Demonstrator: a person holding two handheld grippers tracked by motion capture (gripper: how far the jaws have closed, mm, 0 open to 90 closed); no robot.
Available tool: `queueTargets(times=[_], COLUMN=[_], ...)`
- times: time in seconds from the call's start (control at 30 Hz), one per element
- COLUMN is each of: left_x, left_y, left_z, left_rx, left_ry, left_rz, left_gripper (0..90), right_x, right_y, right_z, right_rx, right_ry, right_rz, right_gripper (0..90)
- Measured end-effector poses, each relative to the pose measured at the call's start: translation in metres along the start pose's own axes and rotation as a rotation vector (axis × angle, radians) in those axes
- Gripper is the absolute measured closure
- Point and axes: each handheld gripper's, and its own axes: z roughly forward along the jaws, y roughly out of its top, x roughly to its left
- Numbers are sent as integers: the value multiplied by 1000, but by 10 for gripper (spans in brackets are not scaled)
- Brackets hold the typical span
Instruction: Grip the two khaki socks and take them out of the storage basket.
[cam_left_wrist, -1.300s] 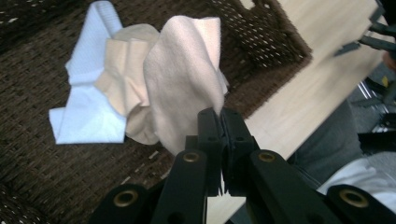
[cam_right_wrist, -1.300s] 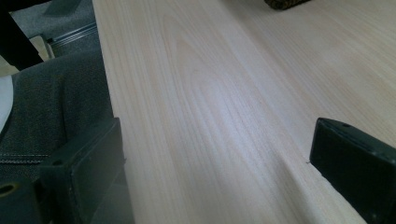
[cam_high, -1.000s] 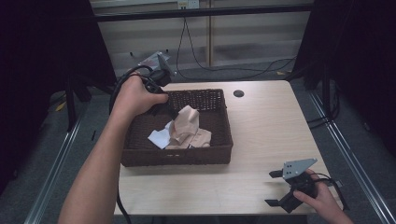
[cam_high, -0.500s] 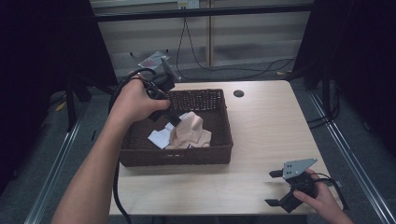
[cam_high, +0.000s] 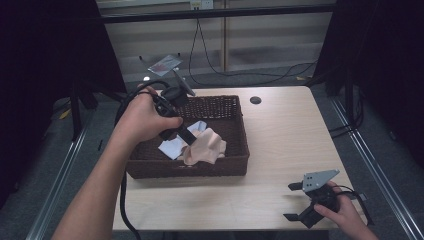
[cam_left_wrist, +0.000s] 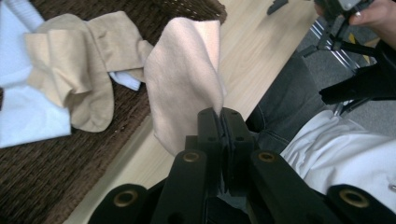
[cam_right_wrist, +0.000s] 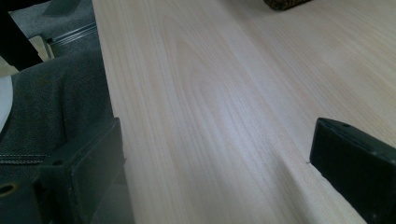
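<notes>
- Left hand-held gripper over the woven basket, black jaws pressed together on an edge of the beige cloth.
- Beige cloth soft and matte, thin, pulled into an upright fold with a rounded lower edge at the near side of the basket; in the high view a crumpled heap against the basket's near wall.
- Second beige piece lying deeper in the basket, creased and bunched, with a rounded end like a sock toe; whether joined to the gripped cloth hard to tell.
- White cloth flat on the basket floor, partly under the beige pieces, cut off at the left edge of the left gripper view.
- Basket dark brown, rectangular, tightly woven wicker with low walls, standing on the pale wood-grain tabletop.
- Right hand-held gripper well apart from the basket, near the tabletop's front right corner, jaws spread wide with bare wood between them, holding nothing.
- Grey three-cornered plate atop the right hand-held gripper; small dark round hole in the tabletop beyond the basket's far right corner.
- Gripped edge itself hidden between the jaws; left hand covering most of that gripper's body.
</notes>
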Motion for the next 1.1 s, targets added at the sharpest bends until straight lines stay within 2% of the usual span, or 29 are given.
queueTargets(times=[0.43, 0.6, 0.7, 0.9, 1.1], left_x=[-4, -2, -2, -1, 4], left_y=[-6, -8, -9, -12, -16], left_z=[38, 55, 64, 77, 92], left_rx=[15, 23, 36, 31, 38], left_ry=[-18, -34, -24, -63, -57], left_rz=[51, 53, 54, 61, 53], left_gripper=[877, 875, 875, 875, 873], right_x=[0, 1, 0, 1, 1], right_y=[0, 0, 0, 0, 0], right_z=[-1, -1, -1, -1, -1], right_rx=[3, 4, 2, 3, 4], right_ry=[0, 1, 1, 3, 3], right_rz=[5, 4, -2, 5, 4], right_gripper=[26, 26, 26, 27, 27])
